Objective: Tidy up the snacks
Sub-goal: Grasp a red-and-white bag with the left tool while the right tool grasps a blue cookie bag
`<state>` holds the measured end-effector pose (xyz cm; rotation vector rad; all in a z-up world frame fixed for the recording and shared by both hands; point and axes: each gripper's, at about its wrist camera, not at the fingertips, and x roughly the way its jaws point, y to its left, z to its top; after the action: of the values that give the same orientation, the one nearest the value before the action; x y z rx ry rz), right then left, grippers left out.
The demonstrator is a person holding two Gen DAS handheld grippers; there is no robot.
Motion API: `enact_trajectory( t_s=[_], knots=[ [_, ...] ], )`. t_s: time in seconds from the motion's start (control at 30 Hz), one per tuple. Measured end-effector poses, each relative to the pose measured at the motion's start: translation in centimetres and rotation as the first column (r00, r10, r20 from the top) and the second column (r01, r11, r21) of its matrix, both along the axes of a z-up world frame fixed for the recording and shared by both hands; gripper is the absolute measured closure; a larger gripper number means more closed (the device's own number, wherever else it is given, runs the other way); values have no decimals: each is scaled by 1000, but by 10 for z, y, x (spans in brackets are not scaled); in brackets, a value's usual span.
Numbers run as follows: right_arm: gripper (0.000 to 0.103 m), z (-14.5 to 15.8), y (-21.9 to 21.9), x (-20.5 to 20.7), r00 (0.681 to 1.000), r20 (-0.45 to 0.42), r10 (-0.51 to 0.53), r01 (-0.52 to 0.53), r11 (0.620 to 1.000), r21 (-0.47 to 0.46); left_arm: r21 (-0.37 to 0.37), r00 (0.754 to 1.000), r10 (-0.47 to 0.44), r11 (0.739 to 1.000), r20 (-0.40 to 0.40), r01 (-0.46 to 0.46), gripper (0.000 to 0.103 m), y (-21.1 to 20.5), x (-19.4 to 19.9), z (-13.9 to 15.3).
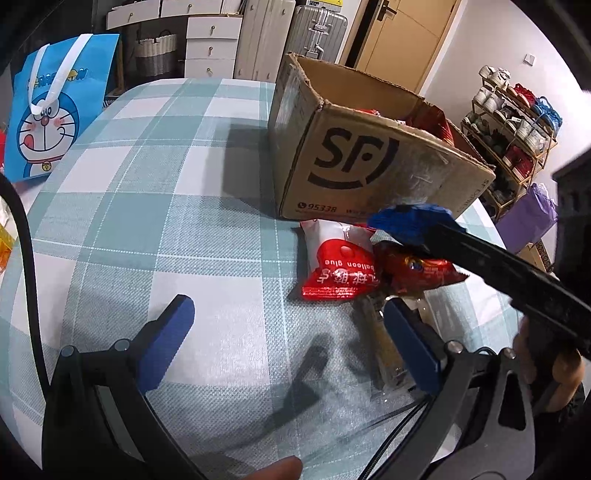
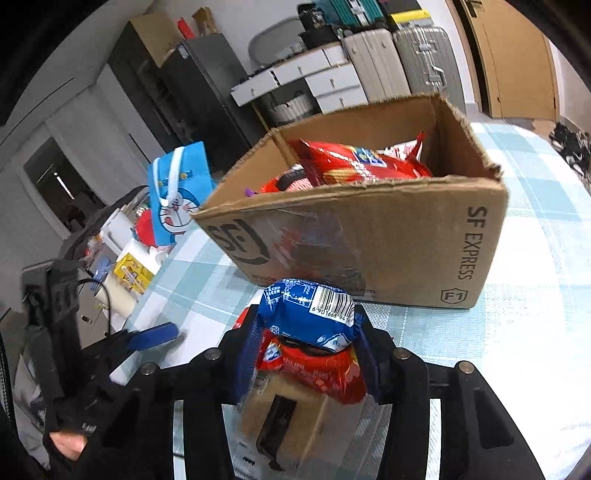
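My right gripper (image 2: 308, 325) is shut on a blue snack packet (image 2: 308, 317) and holds it above the table in front of the SF cardboard box (image 2: 369, 240). The packet (image 1: 410, 219) and the right gripper (image 1: 413, 227) also show in the left wrist view, near the box (image 1: 351, 162). The box holds red snack bags (image 2: 351, 166). A red and white balloon glue packet (image 1: 336, 266), a red snack packet (image 1: 417, 273) and a clear-wrapped brown item (image 1: 380, 343) lie on the table below. My left gripper (image 1: 284, 332) is open and empty over the checked cloth.
A blue Doraemon bag (image 1: 51, 110) stands at the table's left edge. Small boxes and clutter (image 2: 129, 269) lie beside it. Drawers, suitcases (image 1: 317, 33) and a shoe rack (image 1: 513, 136) stand beyond the checked tablecloth (image 1: 147, 221).
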<state>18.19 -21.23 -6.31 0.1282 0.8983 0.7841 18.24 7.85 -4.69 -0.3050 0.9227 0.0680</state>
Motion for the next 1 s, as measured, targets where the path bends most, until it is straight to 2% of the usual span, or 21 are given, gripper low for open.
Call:
enact_trajectory(
  t_s=[0.33, 0.4, 0.5, 0.67, 0.73, 0.8, 0.87, 1.0],
  knots=[
    [58, 18, -37, -25, 999, 54, -4, 1, 997, 72, 10, 1000, -15, 1000, -21, 15, 3, -12, 34, -4],
    [58, 22, -44, -29, 998, 62, -10, 5, 996, 86, 21, 999, -26, 999, -34, 27, 12, -16, 41, -7],
    [58, 30, -57, -35, 997, 80, -24, 16, 995, 102, 35, 998, -36, 999, -53, 38, 20, -20, 52, -12],
    [58, 35, -68, -35, 995, 92, -43, 33, 994, 107, 75, 996, -64, 995, -62, 68, 25, -31, 62, -15],
    [58, 37, -70, -34, 994, 99, -47, 37, 994, 103, 85, 995, -78, 993, -57, 83, 33, -35, 64, -16],
    [58, 38, -73, -34, 993, 102, -54, 44, 994, 101, 82, 994, -94, 992, -48, 97, 53, -38, 65, -15],
    [58, 38, -75, -34, 993, 100, -61, 51, 994, 102, 77, 994, -105, 991, -39, 108, 61, -40, 64, -13],
    [58, 39, -77, -34, 992, 104, -68, 58, 993, 98, 70, 994, -110, 991, -7, 110, 63, -43, 60, -8]
  ],
)
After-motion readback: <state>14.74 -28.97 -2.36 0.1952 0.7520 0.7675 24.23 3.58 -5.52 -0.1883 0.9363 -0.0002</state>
